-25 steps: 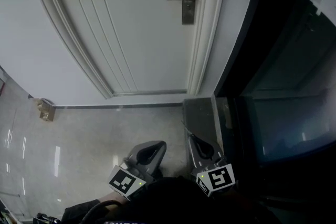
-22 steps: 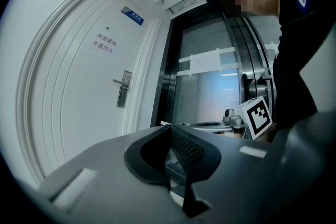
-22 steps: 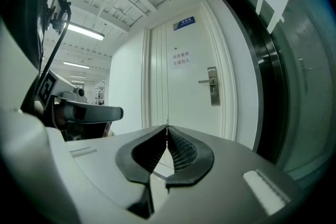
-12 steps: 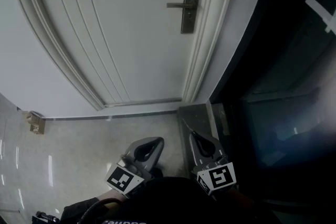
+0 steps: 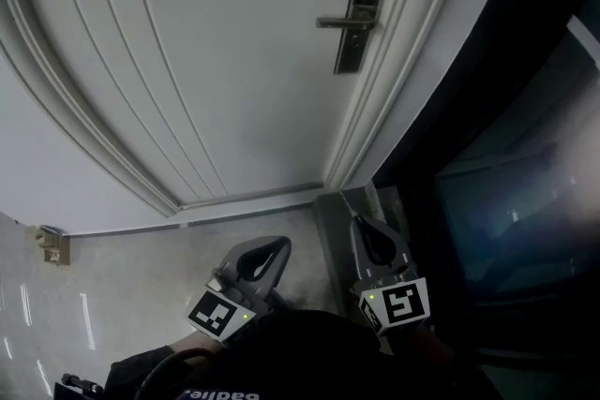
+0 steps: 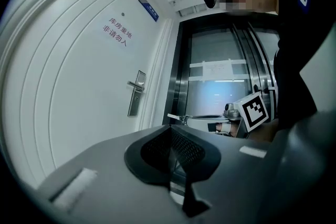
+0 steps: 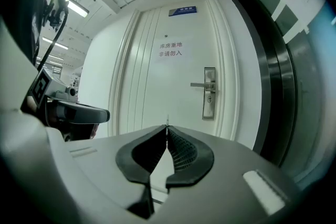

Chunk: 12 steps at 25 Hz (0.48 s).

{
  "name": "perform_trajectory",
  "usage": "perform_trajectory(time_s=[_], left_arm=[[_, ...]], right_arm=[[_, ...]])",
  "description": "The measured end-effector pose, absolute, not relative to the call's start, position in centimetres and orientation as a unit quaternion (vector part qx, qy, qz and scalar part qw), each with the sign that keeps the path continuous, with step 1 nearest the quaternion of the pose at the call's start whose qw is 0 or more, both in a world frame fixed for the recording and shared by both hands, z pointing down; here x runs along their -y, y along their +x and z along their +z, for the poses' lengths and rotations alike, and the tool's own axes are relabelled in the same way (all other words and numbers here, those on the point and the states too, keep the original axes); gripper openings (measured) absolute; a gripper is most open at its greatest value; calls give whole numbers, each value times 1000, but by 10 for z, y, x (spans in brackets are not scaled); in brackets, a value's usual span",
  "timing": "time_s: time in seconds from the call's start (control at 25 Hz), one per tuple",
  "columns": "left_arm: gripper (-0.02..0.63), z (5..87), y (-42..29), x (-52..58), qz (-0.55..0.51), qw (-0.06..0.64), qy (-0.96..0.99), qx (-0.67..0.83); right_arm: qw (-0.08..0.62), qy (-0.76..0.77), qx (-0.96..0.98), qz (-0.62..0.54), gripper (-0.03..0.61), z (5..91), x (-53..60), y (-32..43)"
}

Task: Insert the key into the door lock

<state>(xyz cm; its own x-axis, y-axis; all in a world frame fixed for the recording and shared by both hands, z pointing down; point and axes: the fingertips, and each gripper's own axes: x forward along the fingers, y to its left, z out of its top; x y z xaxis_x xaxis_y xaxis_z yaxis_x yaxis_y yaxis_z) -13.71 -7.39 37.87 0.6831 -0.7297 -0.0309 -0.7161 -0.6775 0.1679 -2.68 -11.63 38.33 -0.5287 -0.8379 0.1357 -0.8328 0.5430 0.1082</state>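
The white door (image 5: 234,61) carries a metal lock plate (image 5: 359,19) with a lever handle (image 5: 339,22); the plate also shows in the right gripper view (image 7: 209,93) and the left gripper view (image 6: 135,99). My right gripper (image 5: 362,222) is shut on a thin key (image 7: 167,121) that sticks out of its tips (image 5: 349,204) and points at the door, well short of the lock. The left gripper (image 5: 275,245) is level beside it, with its jaws closed together (image 6: 170,127) and nothing between them. From the left gripper view the key (image 6: 176,117) juts leftward from the right gripper.
A dark glass door (image 5: 506,183) with a black frame stands right of the white door. The white door frame (image 5: 412,42) runs between them. A small brown doorstop (image 5: 49,244) lies on the grey tiled floor (image 5: 122,295) at the left. A red-lettered notice (image 7: 170,50) is on the door.
Both grippers have moved closer to the door. In the head view the door fills more of the frame and the lock plate has shifted right and slightly down.
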Motion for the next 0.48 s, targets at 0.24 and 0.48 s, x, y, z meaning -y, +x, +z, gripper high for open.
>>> perform_trajectory(time_s=[0.24, 0.48], left_arm=[[20, 384, -157, 103, -51, 77, 915, 393], [20, 384, -158, 129, -52, 74, 909, 406]], right_arm=[[90, 493, 865, -31, 12, 376, 149, -37], [94, 490, 866, -40, 12, 376, 178, -32]])
